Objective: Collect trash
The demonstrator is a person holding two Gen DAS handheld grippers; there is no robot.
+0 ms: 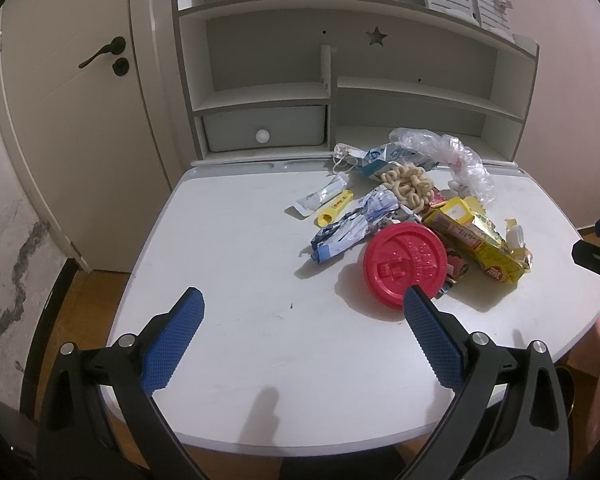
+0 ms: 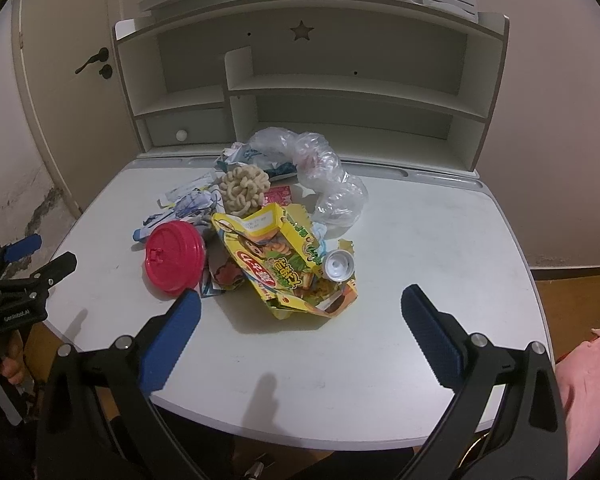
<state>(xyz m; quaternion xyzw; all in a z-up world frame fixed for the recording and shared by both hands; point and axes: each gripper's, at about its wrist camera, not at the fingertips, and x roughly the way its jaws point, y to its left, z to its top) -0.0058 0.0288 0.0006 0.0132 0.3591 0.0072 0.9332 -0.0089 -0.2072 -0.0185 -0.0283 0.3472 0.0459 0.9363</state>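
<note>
While both hang spread wide and empty, left tool (image 1: 303, 305) and right tool (image 2: 300, 302) face the trash pile (image 2: 260, 236).

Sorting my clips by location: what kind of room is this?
Probably a child's bedroom or study corner at home: a white desk with a star-cutout shelf hutch, a room door beside it, and snack trash piled on top.

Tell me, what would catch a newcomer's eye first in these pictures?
Probably the bright red plastic lid, lying at the near left edge of a heap of litter on the white desk. Right beside it sits a torn yellow snack box, and behind them a crumpled clear plastic bag. Both grippers, left and right, hang open and empty.
</note>
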